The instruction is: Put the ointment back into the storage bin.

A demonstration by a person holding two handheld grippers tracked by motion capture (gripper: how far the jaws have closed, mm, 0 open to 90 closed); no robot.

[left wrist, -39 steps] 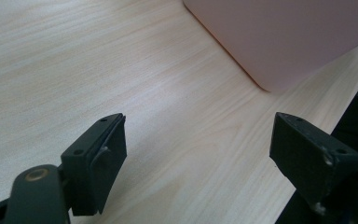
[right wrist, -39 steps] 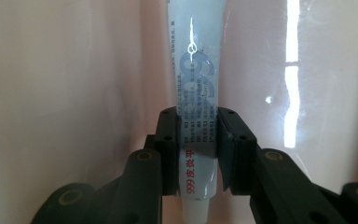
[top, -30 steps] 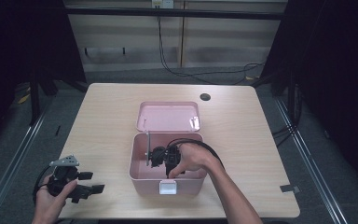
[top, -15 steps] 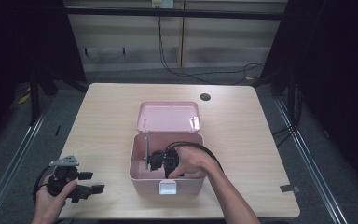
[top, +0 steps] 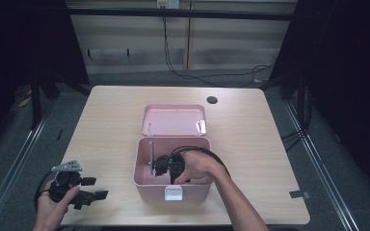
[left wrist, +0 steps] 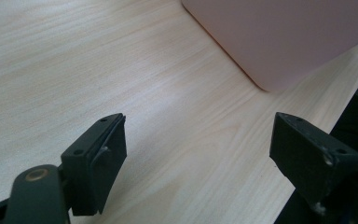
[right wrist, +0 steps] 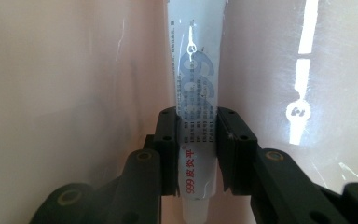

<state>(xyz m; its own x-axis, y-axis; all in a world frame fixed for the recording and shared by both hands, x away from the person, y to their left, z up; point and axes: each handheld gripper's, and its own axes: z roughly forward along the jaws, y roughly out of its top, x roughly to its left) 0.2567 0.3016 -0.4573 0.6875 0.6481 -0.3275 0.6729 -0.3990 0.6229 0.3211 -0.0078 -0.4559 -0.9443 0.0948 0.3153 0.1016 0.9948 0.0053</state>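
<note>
My right gripper (right wrist: pixel 196 135) reaches down inside the open pink box (top: pixel 144 179) at the table's (top: pixel 106 120) middle, its jaws clamped on a white ointment tube (right wrist: pixel 196 88) that lies against the box's inner wall. My left gripper (left wrist: pixel 198 158) rests at the table's near left corner, jaws spread wide, holding nothing.

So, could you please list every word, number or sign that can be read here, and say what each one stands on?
"999皮炎平" in red, on the white tube held between the right gripper's jaws inside the pink box.
A large pale blue "999" higher up the same tube.
The fine print between and around them is too small to read.
Nothing else legible on the box, its lid or the table.
</note>
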